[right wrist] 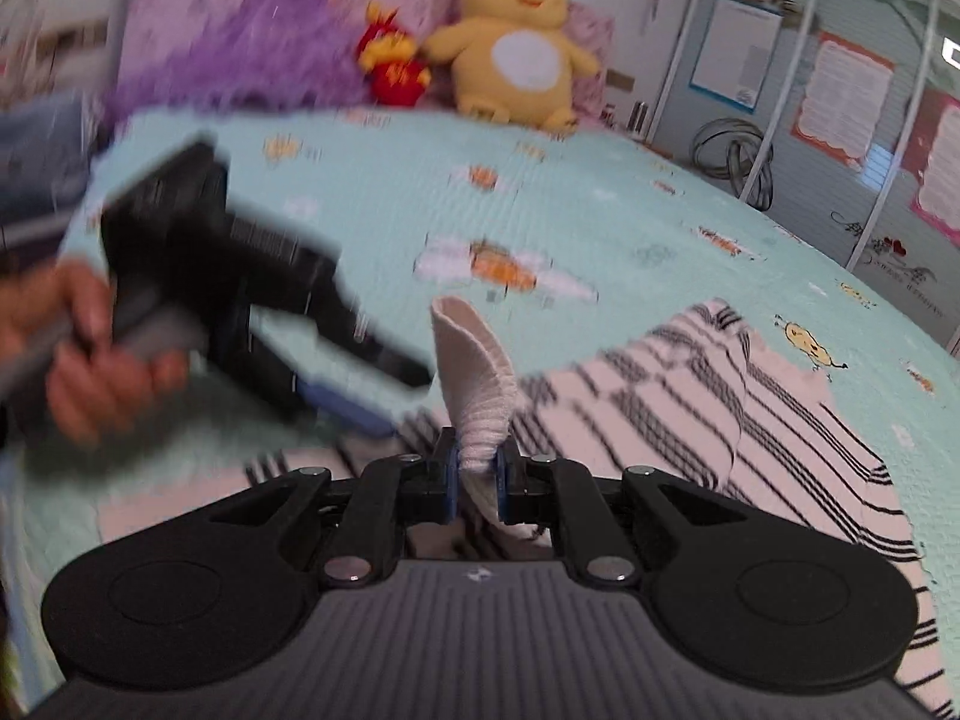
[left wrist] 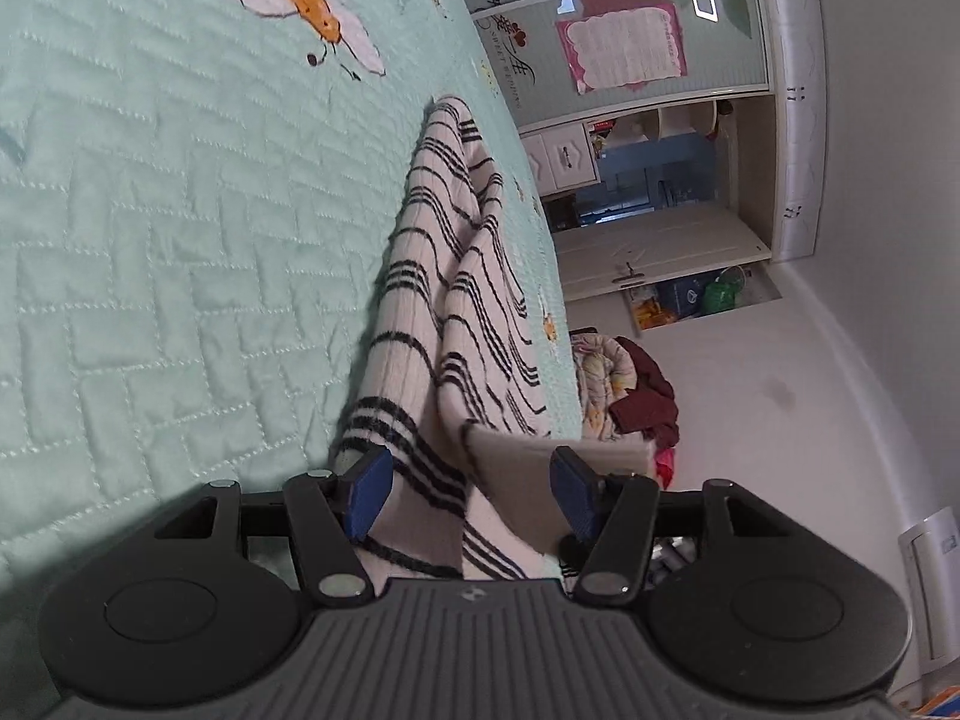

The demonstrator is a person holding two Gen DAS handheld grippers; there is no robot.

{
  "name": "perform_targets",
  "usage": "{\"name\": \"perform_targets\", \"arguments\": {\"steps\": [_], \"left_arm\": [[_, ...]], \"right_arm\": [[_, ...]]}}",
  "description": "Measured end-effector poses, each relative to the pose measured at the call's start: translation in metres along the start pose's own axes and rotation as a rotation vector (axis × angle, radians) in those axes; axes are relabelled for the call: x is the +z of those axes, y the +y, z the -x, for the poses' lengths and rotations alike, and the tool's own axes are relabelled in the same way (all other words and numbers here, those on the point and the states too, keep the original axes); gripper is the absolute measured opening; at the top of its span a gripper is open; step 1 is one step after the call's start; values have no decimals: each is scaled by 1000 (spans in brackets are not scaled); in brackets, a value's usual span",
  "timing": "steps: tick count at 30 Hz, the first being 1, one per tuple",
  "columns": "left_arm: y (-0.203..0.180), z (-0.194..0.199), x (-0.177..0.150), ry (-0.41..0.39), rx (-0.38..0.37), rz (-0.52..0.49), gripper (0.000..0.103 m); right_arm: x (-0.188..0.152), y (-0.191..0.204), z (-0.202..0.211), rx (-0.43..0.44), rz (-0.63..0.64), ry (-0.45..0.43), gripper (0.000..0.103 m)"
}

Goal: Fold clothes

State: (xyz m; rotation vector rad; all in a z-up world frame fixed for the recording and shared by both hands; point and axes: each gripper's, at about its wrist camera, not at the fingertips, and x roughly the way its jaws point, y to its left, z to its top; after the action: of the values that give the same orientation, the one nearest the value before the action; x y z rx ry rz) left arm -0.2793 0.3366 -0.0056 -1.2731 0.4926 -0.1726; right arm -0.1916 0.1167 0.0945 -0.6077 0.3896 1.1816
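striped sweater [left wrist: 432,276] | left gripper [left wrist: 471,492] spread around it | right gripper [right wrist: 478,474] pinching hem | hand [right wrist: 78,360] right view only

home bedroom | near: bed under quilted mint bedspread [left wrist: 180,240] with bee print [left wrist: 300,0] | far end: yellow plush toy [right wrist: 510,42], red plush toy [right wrist: 393,69] | right: sliding-door wardrobe [right wrist: 810,90], clothes pile [left wrist: 630,396] on floor
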Motion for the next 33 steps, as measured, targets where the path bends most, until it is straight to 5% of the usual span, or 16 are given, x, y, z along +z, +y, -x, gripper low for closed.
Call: {"name": "perform_targets", "arguments": {"steps": [8, 12, 13, 16, 18, 22, 25, 27, 33], "left_arm": [[-19, -15, -8, 47, -47, 2, 66], [-15, -15, -9, 50, -7, -8, 67], [-13, -15, -10, 53, 8, -3, 67], [-10, -9, -13, 56, 29, -20, 67], [-15, -8, -13, 65, 54, -68, 66], [-26, -17, -14, 95, 97, -149, 66], [-34, -24, -19, 114, 145, -227, 61], [-38, -27, -22, 134, 169, -275, 48], [-39, -42, -23, 164, 197, -339, 40]], "right_arm": [[-9, 21, 14, -83, 239, 5, 11], [-24, 42, 22, -103, 405, 29, 12], [-29, 48, 23, -101, 438, 37, 17], [-49, 68, 24, -59, 491, 65, 57], [-61, 80, 27, -33, 505, 78, 58], [-60, 55, 45, 19, 138, 36, 58], [-65, 7, 53, 94, -347, -36, 58], [-81, -20, 47, 168, -648, -49, 58], [-116, -36, 18, 269, -1097, -21, 52]]}}
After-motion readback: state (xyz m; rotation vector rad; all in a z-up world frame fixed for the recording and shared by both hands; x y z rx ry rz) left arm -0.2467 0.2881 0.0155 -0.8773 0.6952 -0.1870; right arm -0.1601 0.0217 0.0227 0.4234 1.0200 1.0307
